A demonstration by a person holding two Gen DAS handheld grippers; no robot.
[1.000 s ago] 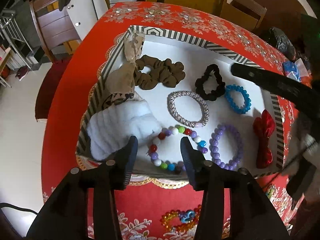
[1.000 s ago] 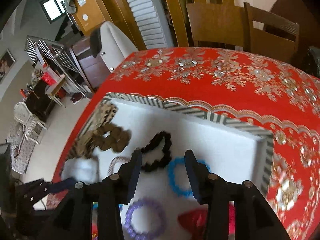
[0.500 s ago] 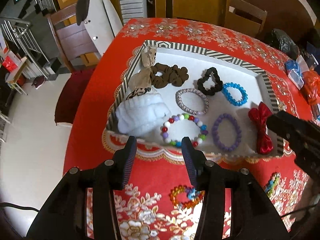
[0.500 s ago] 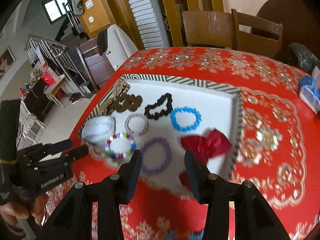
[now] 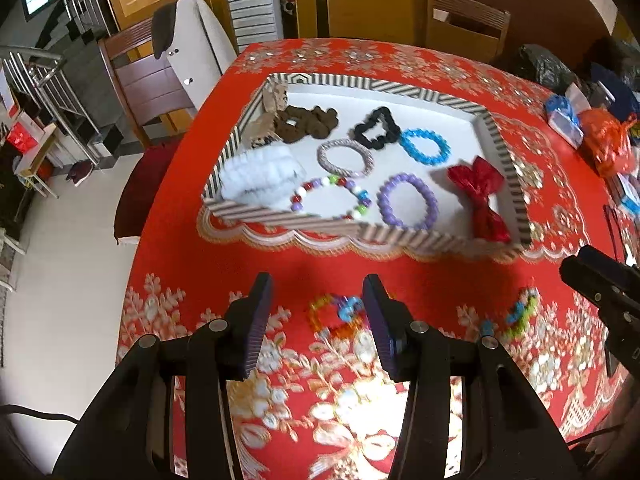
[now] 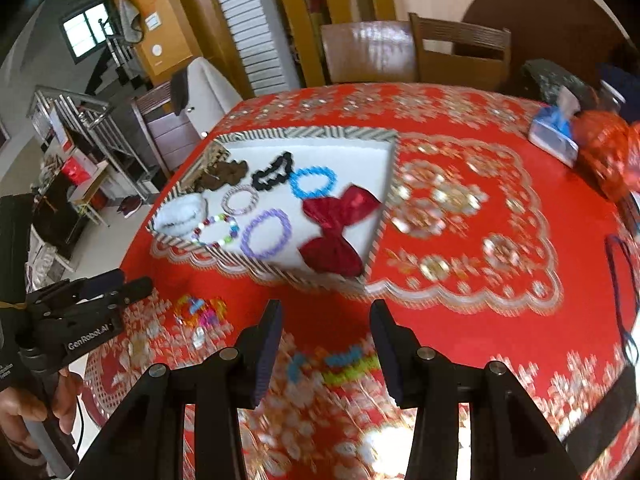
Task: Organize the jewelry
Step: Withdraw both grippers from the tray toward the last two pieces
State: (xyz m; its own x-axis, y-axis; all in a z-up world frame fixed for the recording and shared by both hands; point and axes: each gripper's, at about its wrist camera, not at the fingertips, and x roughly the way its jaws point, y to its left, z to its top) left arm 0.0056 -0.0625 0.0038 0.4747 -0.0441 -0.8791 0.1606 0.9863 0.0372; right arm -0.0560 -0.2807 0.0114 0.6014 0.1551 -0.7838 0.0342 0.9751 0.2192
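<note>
I see red bench cloth [image 5: 400, 256] with gold-white floral pattern; tray [image 5: 360, 234] black-white striped rim, white inside; purple bead bracelet [image 5: 407, 201]; blue bracelet [image 5: 424, 147]; shiny red bow [image 5: 480, 196]; multicolour bracelet [image 5: 338, 314] on cloth.

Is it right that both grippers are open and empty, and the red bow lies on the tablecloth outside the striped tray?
Not quite. Both the left gripper and right gripper are open and empty, but the red bow lies inside the striped tray, at its right end, as the right wrist view shows.
</note>
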